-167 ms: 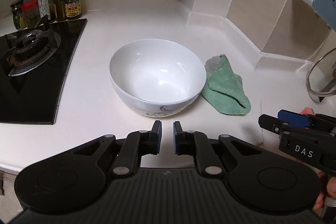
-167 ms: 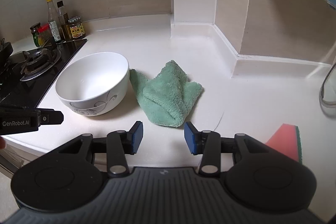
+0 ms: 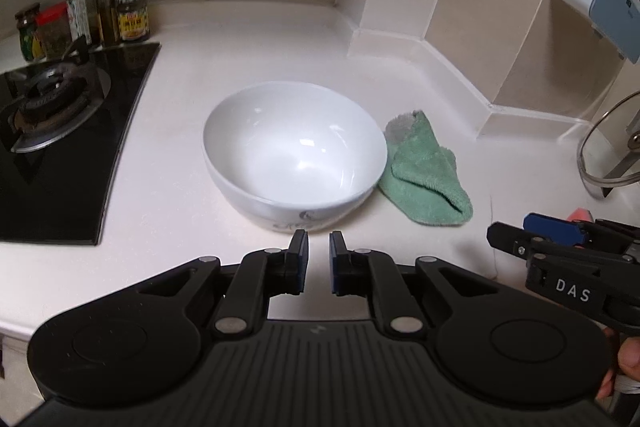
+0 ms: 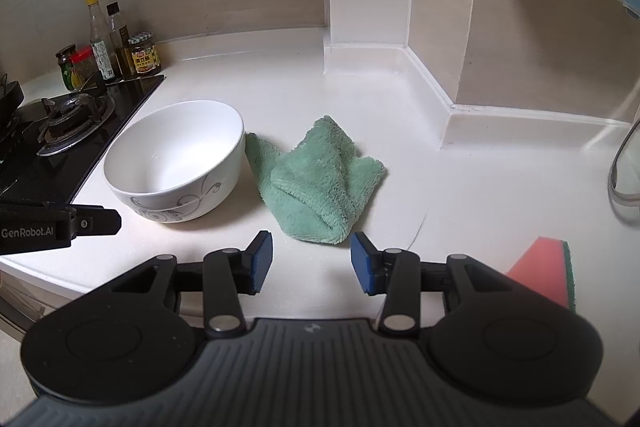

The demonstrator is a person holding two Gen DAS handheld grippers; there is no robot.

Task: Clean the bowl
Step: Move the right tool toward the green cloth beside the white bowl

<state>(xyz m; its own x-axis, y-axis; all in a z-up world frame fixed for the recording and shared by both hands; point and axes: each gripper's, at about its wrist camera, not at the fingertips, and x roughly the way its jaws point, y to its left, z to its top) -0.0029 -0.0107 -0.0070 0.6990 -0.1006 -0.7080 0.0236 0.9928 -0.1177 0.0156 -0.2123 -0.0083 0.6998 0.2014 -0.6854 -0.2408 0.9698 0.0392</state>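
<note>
On a pale kitchen counter, left to right: one gas burner with five bottles and jars behind it, one white bowl standing upright and empty, one crumpled green cloth touching the bowl's right side, and one pink sponge. The left gripper hovers level just before the bowl, fingers nearly together on nothing; the right gripper faces the cloth, fingers spread apart and empty.
</note>
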